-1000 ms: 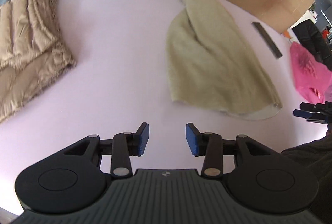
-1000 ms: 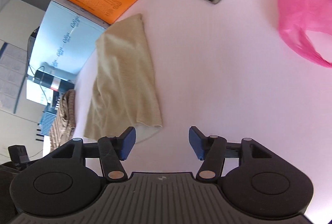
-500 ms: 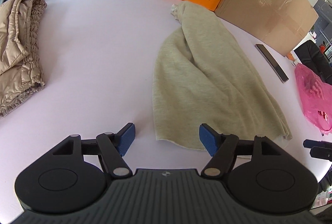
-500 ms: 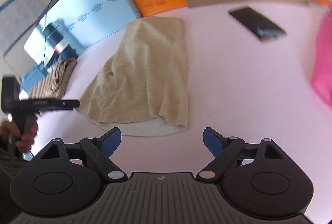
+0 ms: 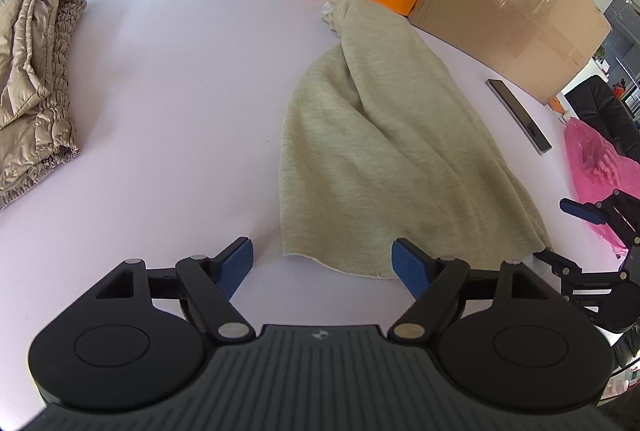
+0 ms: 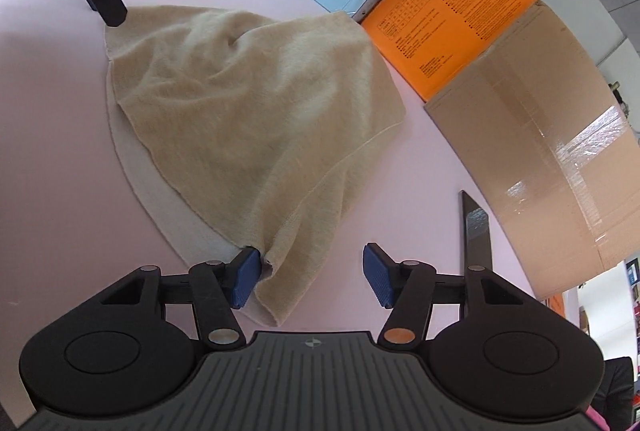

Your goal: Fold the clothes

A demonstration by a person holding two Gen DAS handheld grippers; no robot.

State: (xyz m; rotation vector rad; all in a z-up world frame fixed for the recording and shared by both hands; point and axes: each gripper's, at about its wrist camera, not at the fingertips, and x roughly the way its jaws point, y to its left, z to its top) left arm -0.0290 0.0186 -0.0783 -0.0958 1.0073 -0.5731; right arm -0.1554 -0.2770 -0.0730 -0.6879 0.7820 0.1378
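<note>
Two open grippers at the near hem of a beige garment.

Your left gripper (image 5: 322, 259) has its jaws spread wide and empty, straddling the near-left hem of the beige garment (image 5: 384, 135). Your right gripper (image 6: 310, 277) is equally wide, gripping nothing; its left pad (image 6: 244, 277) touches the garment's near corner. The cloth lies rumpled on the pale table (image 5: 180, 79). Farther off lie a dark phone (image 5: 518, 115), a pink bag (image 5: 600, 163), a tan quilted garment (image 5: 36, 79), and boxes (image 6: 452, 15).
</note>
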